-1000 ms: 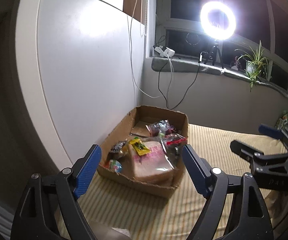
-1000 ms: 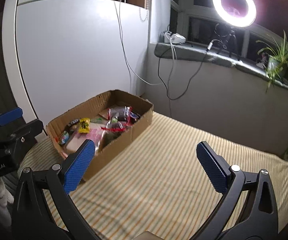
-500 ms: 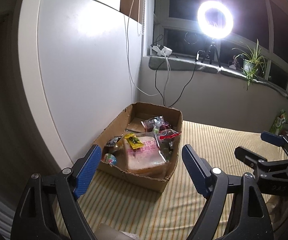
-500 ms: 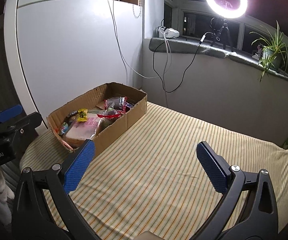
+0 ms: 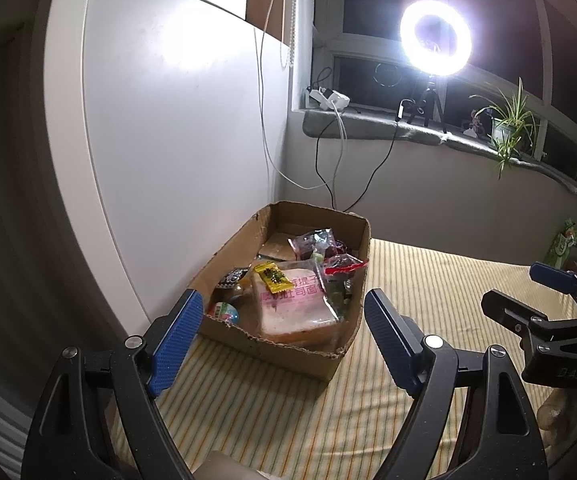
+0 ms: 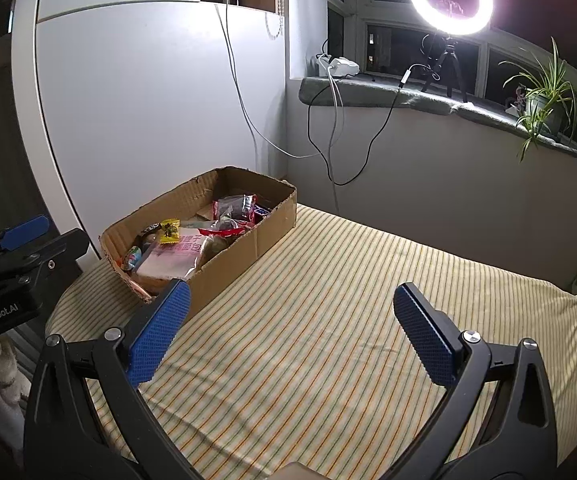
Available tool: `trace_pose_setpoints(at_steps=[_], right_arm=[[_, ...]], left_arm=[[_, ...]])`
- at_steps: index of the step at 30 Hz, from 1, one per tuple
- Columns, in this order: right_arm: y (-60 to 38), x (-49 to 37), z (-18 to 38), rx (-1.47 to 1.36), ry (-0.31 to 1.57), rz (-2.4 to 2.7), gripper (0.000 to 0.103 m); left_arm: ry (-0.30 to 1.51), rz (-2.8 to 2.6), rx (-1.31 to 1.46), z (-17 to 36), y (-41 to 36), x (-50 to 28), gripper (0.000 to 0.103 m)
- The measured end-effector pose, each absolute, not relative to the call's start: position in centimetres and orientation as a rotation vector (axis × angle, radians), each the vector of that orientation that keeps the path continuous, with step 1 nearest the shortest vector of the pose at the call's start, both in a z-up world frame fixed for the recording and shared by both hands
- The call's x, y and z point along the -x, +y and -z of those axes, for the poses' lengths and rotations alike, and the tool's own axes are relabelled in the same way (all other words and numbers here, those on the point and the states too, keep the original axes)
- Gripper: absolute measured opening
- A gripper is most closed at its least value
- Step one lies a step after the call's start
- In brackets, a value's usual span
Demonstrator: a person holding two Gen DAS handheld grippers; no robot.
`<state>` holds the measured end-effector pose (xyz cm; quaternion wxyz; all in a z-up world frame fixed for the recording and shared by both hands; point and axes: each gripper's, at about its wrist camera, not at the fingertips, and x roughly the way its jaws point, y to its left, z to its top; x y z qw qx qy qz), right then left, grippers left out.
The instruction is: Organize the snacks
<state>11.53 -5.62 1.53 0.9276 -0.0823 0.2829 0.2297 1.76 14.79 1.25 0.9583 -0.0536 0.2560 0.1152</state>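
Both tongs, left tongs and right tongs, gape empty. Snacks sit in the cardboard box at ten o'clock; the bagged bread looks soft, best pinched by its wrapper edge.

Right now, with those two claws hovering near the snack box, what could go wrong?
1. The snacks are heaped in the box; grabbing the bread bag could tip off the yellow candy lying on it.
2. The box sits near the table edge and could be pushed off.
3. The ring light glares, possibly hiding small wrappers.
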Motion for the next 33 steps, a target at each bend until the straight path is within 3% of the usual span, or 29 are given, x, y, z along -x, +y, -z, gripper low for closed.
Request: trace_pose_setpoints(at_steps=[33], right_arm=[[-6.7,-11.0,-1.0,0.150,0.594,-0.461,0.103]], left_arm=[[0.504,-0.230,0.087,-1.5,13.5,-1.4,0.083]])
